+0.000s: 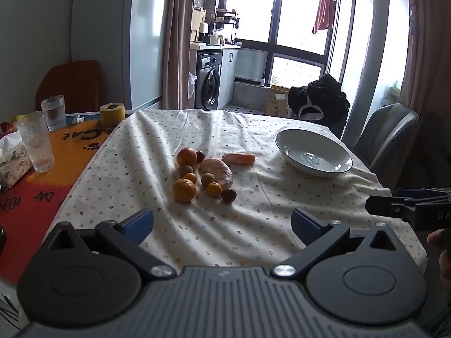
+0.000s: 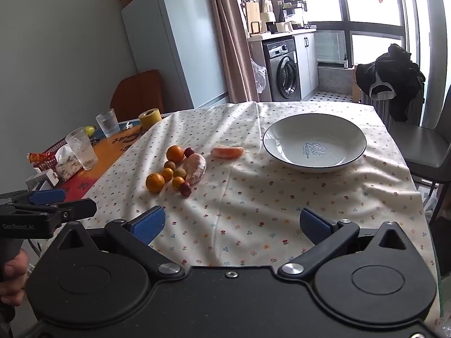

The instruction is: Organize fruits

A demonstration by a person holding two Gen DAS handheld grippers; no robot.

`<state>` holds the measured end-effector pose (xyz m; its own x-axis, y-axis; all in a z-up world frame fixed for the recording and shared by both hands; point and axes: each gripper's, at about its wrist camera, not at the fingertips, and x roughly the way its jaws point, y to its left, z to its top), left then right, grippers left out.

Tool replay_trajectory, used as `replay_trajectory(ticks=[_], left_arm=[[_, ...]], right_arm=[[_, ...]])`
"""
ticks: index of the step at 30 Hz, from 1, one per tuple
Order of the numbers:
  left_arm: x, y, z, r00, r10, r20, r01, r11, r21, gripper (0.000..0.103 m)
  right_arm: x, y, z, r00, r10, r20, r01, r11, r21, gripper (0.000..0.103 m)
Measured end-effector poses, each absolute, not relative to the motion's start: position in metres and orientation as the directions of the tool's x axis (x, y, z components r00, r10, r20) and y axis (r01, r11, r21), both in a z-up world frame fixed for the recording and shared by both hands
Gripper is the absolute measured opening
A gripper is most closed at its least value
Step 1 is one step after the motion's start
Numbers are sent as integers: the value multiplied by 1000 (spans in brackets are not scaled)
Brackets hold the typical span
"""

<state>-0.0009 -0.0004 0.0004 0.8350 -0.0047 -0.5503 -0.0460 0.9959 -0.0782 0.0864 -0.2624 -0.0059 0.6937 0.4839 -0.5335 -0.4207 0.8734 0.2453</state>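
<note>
Fruit pile sits on the floral tablecloth, well left of the white bowl; nothing is in the bowl yet, so we judge the task unstarted.

Pile contents, relative to the bowl:
- Two larger oranges: one at the far end, one at the near-left end. Round, firm, waxy skin, so likely to roll. We'd grip across the widest part, pads square.
- Two small tangerines or kumquats. Light, softer; gentle squeeze.
- Two brownish kiwi-like fruits, fuzzy, decent grip, bruise easily.
- Two dark red fruits, probably plums or dates; small, smooth, slippery.
- A long pale-orange lumpy piece, looks like a sweet potato or wrapped item, we can't tell. Grip mid-length, across the narrow axis.
- A carrot-like piece lies alone between pile and bowl, nearest the bowl. Stiff, easy pick at its middle.

Items in the pile touch each other, so the edge ones go first to avoid scattering.

Left gripper: fingers spread wide, holding nothing, hanging over the cloth short of the pile. Right gripper: likewise spread and empty, bowl ahead to its right.

Further left of the bowl: a yellow tape roll and two glasses, off the cloth.
</note>
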Motion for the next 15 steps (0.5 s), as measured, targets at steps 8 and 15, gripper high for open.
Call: replay_trajectory(ticks=[8, 15], left_arm=[[-3, -3, 4, 841, -5, -542, -42, 996, -74, 103], [-3, -3, 4, 840, -5, -543, -41, 997, -73, 103]], right_arm=[[86, -262, -6, 695, 481, -534, -419, 875, 243, 103], [86, -263, -7, 695, 479, -536, -418, 876, 241, 103]])
